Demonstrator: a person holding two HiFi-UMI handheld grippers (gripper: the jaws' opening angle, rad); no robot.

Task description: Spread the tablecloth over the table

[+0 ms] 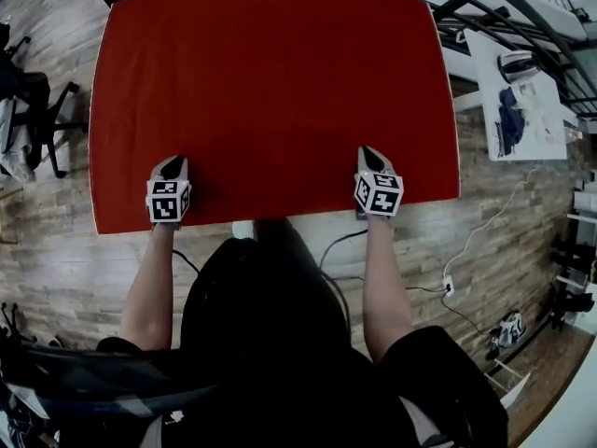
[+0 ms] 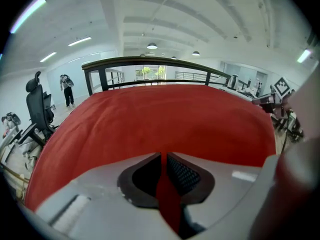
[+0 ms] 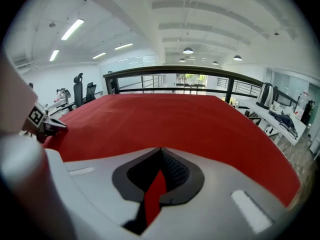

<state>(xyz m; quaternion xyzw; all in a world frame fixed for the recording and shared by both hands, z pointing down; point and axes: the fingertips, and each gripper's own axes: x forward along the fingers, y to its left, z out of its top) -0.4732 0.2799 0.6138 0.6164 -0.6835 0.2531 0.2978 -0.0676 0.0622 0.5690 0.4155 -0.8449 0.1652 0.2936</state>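
Note:
A red tablecloth [image 1: 270, 91] lies flat across the table and covers its whole top; its near edge hangs just in front of me. My left gripper [image 1: 172, 163] sits at the near left of that edge, and in the left gripper view [image 2: 161, 156] its jaws are pinched on a fold of the red cloth [image 2: 165, 119]. At the near right of the edge, my right gripper [image 1: 369, 153] is likewise shut, with a strip of the cloth [image 3: 170, 119] caught between its jaws [image 3: 160, 151]. Both point forward and down over the table.
A black office chair [image 1: 37, 110] stands on the wooden floor at the left. A white desk [image 1: 518, 101] with loose items is at the right, beside a dark railing [image 1: 504, 7]. Cables [image 1: 448, 287] run over the floor near my right side. A person [image 2: 66, 86] stands far off.

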